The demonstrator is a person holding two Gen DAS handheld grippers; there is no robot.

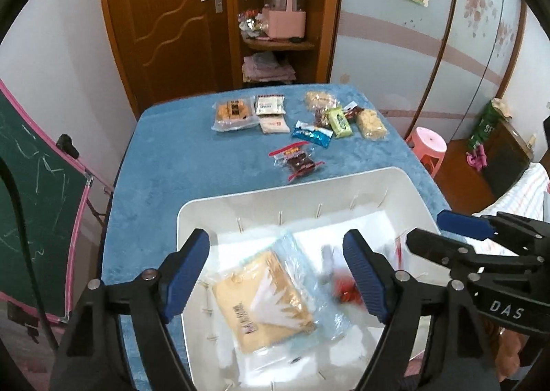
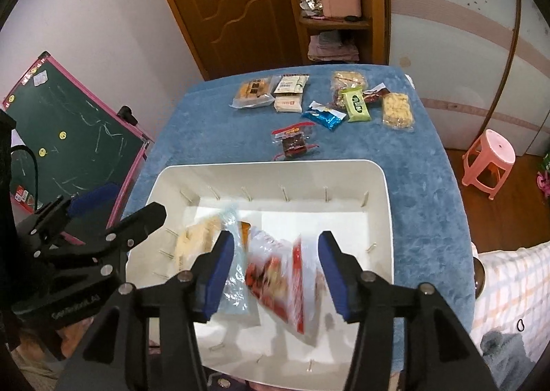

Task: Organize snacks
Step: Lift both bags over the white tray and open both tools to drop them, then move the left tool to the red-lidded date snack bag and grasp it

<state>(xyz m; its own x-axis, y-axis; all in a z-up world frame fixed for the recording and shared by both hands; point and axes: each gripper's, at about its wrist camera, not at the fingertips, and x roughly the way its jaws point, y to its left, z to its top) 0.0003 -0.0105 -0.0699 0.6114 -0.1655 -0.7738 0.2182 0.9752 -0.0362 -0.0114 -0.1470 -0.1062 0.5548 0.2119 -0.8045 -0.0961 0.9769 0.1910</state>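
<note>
Left tongs [image 1: 276, 275] wide over bin [image 1: 261, 205] | right tongs [image 2: 275, 277] part-open, perhaps released | arm reads "DAS"

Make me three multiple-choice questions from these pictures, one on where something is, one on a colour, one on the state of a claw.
1. Where does the yellow cracker packet lie?
A. in the white bin
B. on the pink stool
C. on the shelf

2. What colour is the cloth on the table?
A. red
B. blue
C. grey

3. How does the left claw stand?
A. clamped on a packet
B. open above the bin
C. gripping the bin's rim

Answers: 1 A, the packet rests on the bin's floor. 2 B, the cloth is plainly blue. 3 B, its pads stand apart, touching nothing.
</note>
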